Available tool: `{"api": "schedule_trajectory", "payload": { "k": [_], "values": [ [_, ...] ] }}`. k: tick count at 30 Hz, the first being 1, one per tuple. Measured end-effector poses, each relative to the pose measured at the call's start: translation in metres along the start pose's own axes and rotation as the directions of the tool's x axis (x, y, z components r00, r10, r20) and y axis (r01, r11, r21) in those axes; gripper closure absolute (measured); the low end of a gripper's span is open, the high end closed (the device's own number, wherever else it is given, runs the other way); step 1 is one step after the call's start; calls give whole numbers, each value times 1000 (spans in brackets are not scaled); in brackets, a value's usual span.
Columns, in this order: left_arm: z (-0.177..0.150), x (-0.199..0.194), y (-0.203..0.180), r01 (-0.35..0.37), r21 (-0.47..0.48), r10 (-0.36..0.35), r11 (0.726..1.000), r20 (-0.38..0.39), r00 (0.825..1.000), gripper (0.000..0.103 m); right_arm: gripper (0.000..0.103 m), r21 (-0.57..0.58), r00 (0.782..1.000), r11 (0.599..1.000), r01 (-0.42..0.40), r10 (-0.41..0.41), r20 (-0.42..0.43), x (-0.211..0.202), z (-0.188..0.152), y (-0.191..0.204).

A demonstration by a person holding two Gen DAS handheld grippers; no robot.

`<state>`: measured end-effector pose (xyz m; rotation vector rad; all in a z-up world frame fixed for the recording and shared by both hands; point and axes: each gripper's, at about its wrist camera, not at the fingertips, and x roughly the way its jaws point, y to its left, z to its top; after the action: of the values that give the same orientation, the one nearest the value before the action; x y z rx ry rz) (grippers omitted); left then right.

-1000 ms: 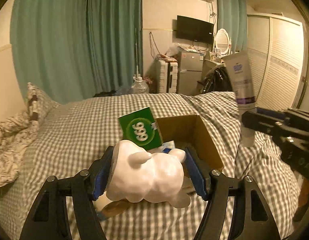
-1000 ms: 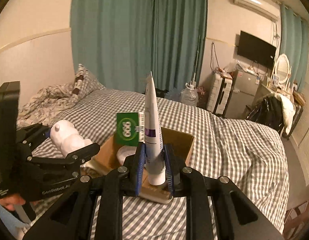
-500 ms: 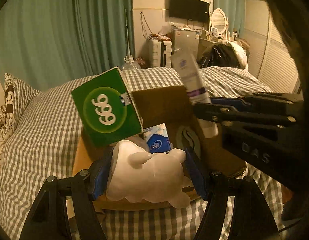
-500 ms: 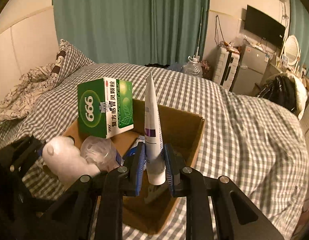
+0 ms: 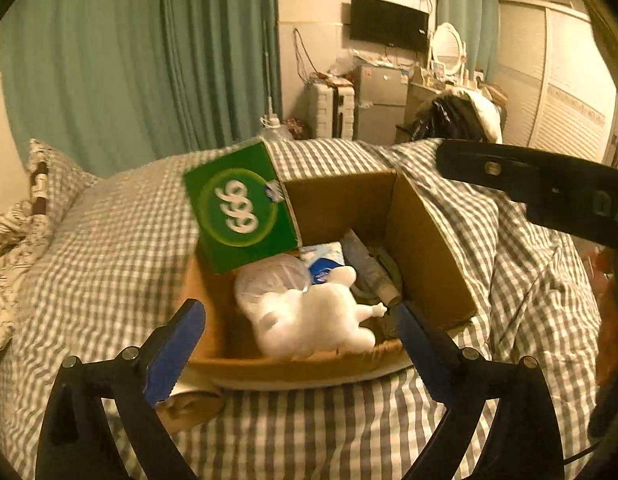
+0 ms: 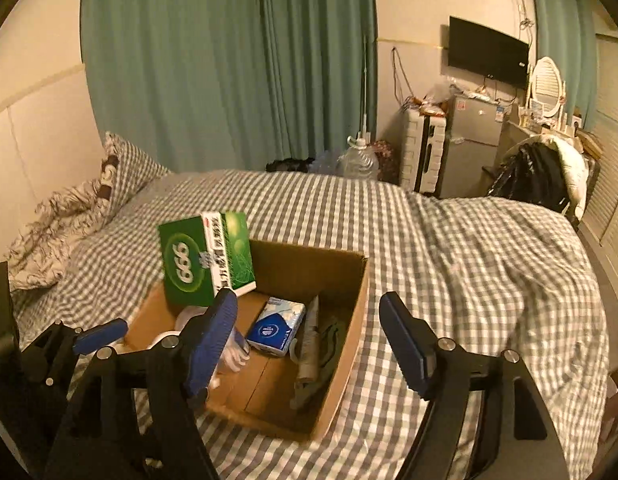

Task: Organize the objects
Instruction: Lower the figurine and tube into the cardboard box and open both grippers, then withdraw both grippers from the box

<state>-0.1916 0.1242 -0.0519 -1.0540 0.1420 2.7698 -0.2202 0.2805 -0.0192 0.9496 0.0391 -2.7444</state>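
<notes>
My left gripper (image 5: pixel 297 336) has just been opening and its blue pads (image 5: pixel 174 346) now stand wide, with the white plush toy (image 5: pixel 313 320) lying loose between them, clear of both, in the near part of the cardboard box (image 5: pixel 425 256) on the checked bed (image 5: pixel 109 248). The toy looks soft and light, so I judge it would squash rather than slip; the plump body is the place to take it, not the thin limb sticking out to its right. It rests against a clear plastic lid or cup (image 5: pixel 273 276), with a blue tissue pack (image 6: pixel 275 328) just beyond it. My right gripper (image 6: pixel 309 340) has also just been opening; its pads are apart with nothing between them, hovering over the box's right half. The cream tube (image 6: pixel 311 344) lies lengthwise along the box's right wall, below and between those pads and touching neither. It seems light, smooth and a little squeezable, best taken across its flat middle. A green 999 medicine box (image 6: pixel 207 258) leans at the far left corner, stiff card and easy to pinch by its narrow sides.
</notes>
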Motion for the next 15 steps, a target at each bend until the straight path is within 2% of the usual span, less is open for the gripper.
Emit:
{"api": "schedule_trajectory", "payload": {
  "k": [8, 15],
  "values": [
    [-4, -79, 21, -49, -22, 51, 999, 93, 994, 0, 24, -50, 998, 999, 20, -17, 63, -81, -5, 24],
    [-20, -119, 55, -125, -34, 128, 992, 127, 984, 0, 18, -98, 995, 995, 15, -4, 103, -121, -24, 56]
  ]
}}
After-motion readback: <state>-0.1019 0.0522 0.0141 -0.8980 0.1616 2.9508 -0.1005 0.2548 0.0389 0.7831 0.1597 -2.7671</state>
